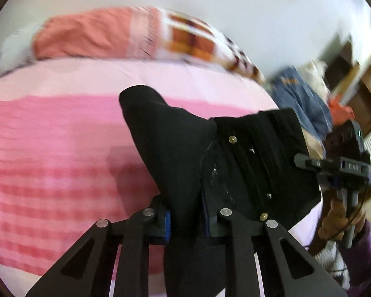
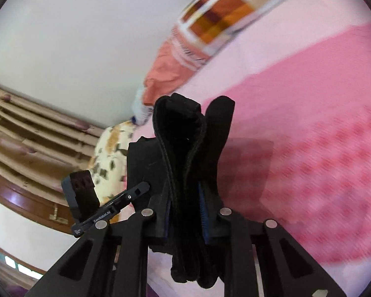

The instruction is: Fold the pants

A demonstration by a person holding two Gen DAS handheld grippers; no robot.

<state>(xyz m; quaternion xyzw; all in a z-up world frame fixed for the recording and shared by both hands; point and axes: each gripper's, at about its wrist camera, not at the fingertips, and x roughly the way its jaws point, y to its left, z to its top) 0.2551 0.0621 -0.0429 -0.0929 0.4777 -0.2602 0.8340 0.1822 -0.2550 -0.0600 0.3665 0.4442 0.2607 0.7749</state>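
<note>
1. Right now we hold the black pants up off the bed, one gripper on each side of the garment.
2. Our left gripper has its jaws pressed together on a fold of the black fabric, which bunches between the blue pads and rises ahead of them in a rounded peak.
3. From the left wrist view, the waistband part spreads to the right, with small brass rivets and a curved pocket seam showing.
4. Our right gripper pinches a thick bundle of several layers; the jaws are closed on it, and the cloth stands up above the fingers and also hangs down below them.
5. In the right wrist view, the stitched edge of the pants loops over the top of the bundle.
6. The left wrist view catches the right gripper's body at the right edge, held by our right hand.
7. The bed beneath carries a pink striped sheet; both views are blurred across it.
8. At the far edge of the bed lie a salmon cloth and a checked orange and brown blanket, touching each other.
9. Beyond the bed, on the right of the left wrist view, a blue denim garment lies in a heap.
10. A white wall fills the background.
</note>
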